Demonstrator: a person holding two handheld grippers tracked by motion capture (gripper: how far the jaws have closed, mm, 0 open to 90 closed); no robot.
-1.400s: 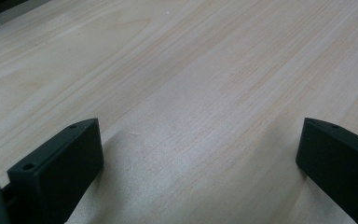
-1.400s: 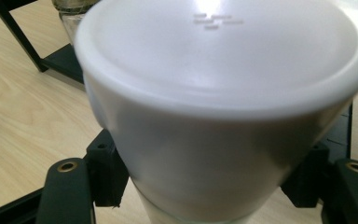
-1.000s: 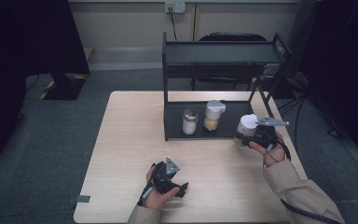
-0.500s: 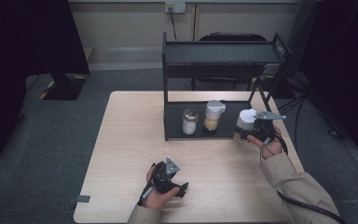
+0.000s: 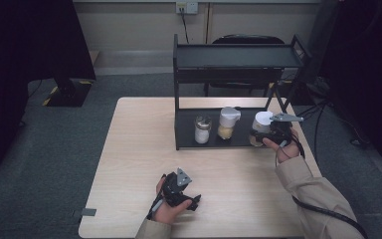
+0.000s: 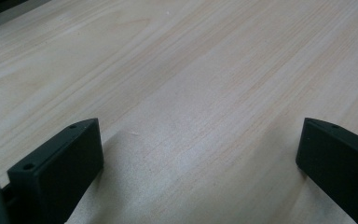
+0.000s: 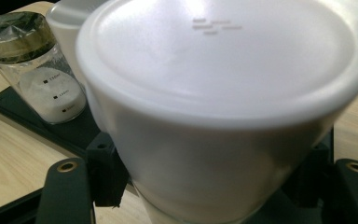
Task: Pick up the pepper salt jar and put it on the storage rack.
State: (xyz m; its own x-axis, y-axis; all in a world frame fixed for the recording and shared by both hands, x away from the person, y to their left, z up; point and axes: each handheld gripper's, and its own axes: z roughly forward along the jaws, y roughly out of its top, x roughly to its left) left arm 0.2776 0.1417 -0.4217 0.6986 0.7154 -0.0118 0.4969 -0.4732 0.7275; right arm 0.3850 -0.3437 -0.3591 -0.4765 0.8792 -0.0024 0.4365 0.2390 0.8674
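Right now your right gripper (image 5: 267,133) is clamped on the white-lidded jar (image 5: 261,125), its two black jaws pressed against the jar's sides just under the lid. In the right gripper view that jar (image 7: 223,107) looms close, with its broad white cap on top and a lip or spout at the upper right edge. You hold it at the right end of the black rack's (image 5: 188,142) lower shelf; whether its base touches the shelf cannot be told.

Your left gripper (image 5: 180,191) rests low over the near part of the wooden table (image 5: 134,149), well apart from the rack. In the left gripper view its jaws stand spread wide with only bare wood grain between them, pinching nothing.

Further out on the lower shelf stand two more containers: a second white-capped jar (image 5: 227,123) with yellowish contents just left of the one you hold, and a glass jar (image 5: 202,129) with white powder beyond it. In the right gripper view the glass jar (image 7: 32,70) shows measuring marks on its side and a dark, shiny lid. The rack's upper shelf (image 5: 236,56) spans above all three.
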